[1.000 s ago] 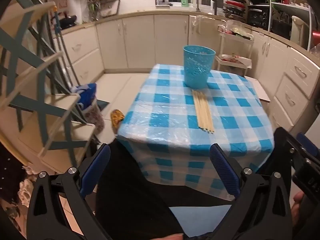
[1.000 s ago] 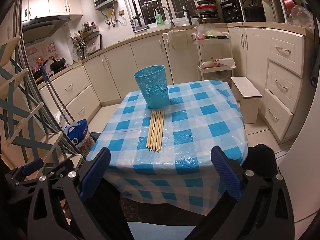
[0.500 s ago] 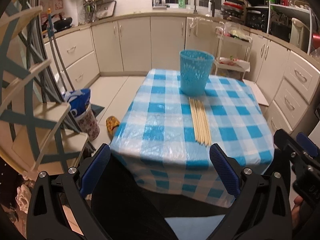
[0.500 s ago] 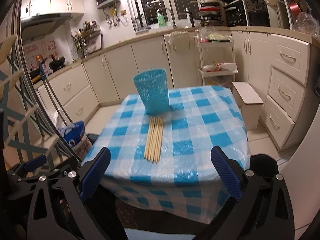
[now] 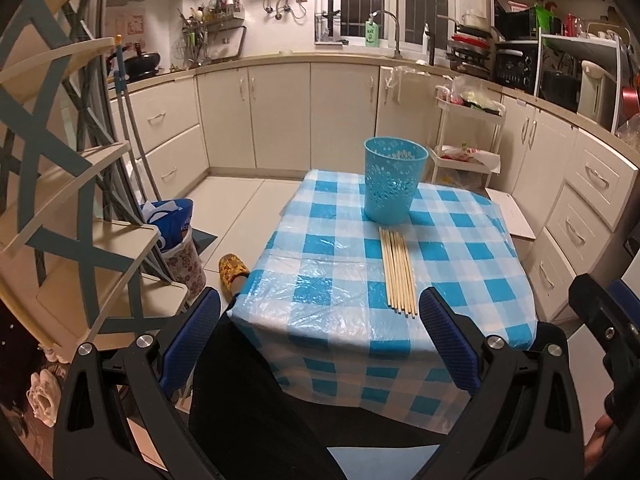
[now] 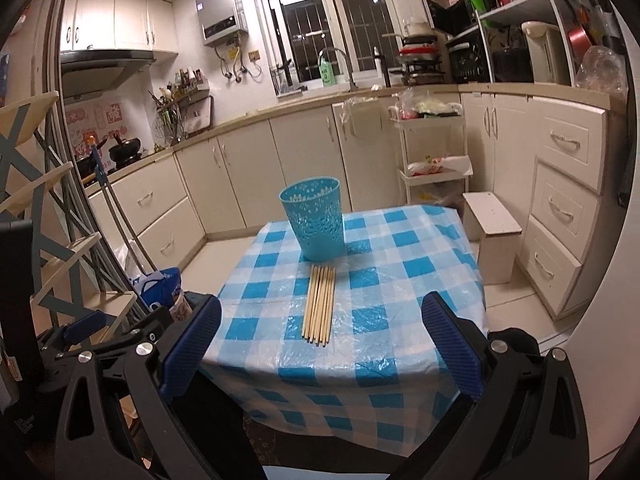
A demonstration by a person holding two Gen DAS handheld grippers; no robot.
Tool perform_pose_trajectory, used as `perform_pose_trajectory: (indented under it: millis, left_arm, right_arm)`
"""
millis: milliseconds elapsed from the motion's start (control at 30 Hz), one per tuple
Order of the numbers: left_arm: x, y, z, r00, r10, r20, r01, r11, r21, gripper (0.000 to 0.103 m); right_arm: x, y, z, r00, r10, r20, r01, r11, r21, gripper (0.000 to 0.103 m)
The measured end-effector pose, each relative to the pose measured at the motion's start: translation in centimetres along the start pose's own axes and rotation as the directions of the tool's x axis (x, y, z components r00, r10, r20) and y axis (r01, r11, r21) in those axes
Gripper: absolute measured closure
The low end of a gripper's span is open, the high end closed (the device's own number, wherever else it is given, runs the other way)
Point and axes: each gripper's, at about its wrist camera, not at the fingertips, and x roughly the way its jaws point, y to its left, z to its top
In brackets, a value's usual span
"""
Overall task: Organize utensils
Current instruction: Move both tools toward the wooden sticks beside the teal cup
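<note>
left gripper point(image 5: 320, 312): mine, jaws wide apart, nothing btwn the blue pads point(image 5: 448, 344). held short of the near table edge, above my dark lap.
right gripper point(image 6: 320, 316): mine too, jaws spread wide, holding nothing. also back from the table, near edge of cloth showing btwn the fingers.
chopsticks point(image 5: 397, 272): bundle of pale wooden sticks lying flat, side by side, on the checked cloth. run roughly front-to-back, far ends just in front of the cup, near ends toward me. in r view point(image 6: 319, 305) they sit abt mid-table.
cup point(image 5: 394, 180): turquoise perforated holder, upright, at far side of table, just beyond the sticks. can't tell if sticks touch its base. r view point(image 6: 315, 218) shows the rim open; inside too unclear to read.
table point(image 5: 320, 280): blue/white check cloth w/ clear plastic over it.
other: white rolling cart point(image 5: 468, 140) beyond table on the r. low white stool point(image 6: 492, 232) beside table. yellow slipper point(image 5: 233, 270) on floor at the l. blue bag point(image 5: 170, 222) near shelf rack point(image 5: 72, 200).
</note>
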Motion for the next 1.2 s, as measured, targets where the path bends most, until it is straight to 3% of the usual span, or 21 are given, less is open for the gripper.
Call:
perform_pose_trajectory:
  millis: [1200]
  left_arm:
    - [-1.2, 0.4, -0.7, 1.000, 0.003, -0.007, -0.003, 1.000, 0.002, 0.007]
  right_arm:
    - [0.2, -0.8, -0.9, 0.999, 0.011, -0.037, -0.009, 0.999, 0.045, 0.007]
